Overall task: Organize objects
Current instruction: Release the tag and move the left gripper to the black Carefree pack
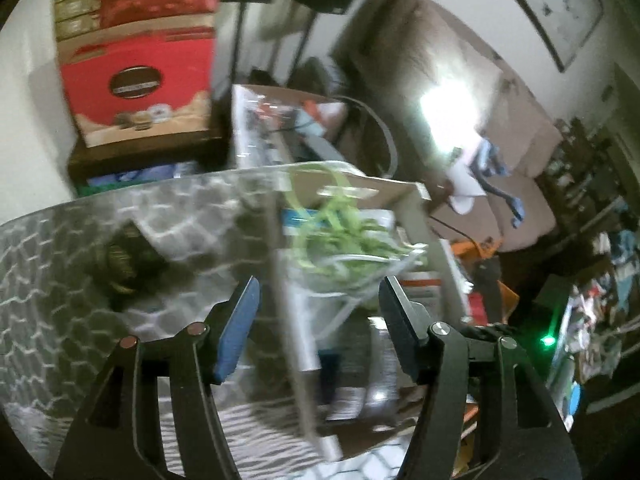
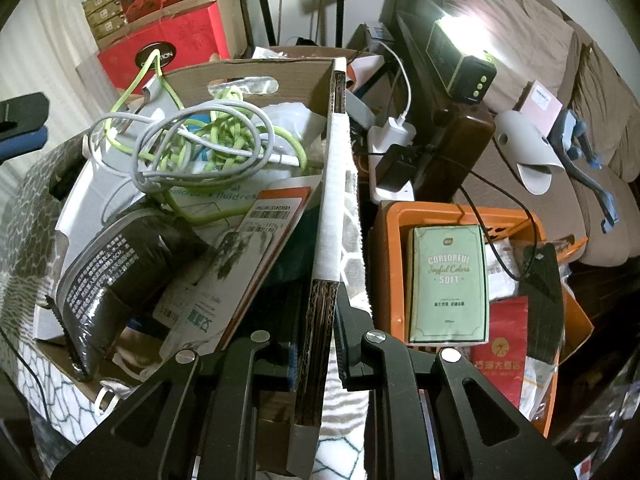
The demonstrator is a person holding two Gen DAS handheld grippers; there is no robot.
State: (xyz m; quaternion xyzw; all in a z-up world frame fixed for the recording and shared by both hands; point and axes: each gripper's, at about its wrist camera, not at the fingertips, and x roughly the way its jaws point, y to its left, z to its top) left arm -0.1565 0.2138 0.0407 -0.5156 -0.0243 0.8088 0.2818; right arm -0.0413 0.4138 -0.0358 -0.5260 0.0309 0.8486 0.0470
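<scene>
A cardboard box with a grey-and-white patterned outside (image 2: 280, 76) holds tangled green and white cables (image 2: 200, 140), a black pouch (image 2: 108, 276) and paper packs. My right gripper (image 2: 318, 344) is shut on the box's right wall (image 2: 332, 200) near its front end. My left gripper (image 1: 316, 320) is open, with its fingers on either side of the box's left wall (image 1: 280, 280); the view is blurred. The cables show there too (image 1: 340, 232).
An orange basket (image 2: 390, 216) to the right holds a green "Colorful Soft" pack (image 2: 450, 280) and a red bag (image 2: 500, 356). Behind are a charger block (image 2: 392, 132), a lit lamp (image 2: 460, 64), red gift boxes (image 2: 168, 40) and a sofa (image 2: 520, 12).
</scene>
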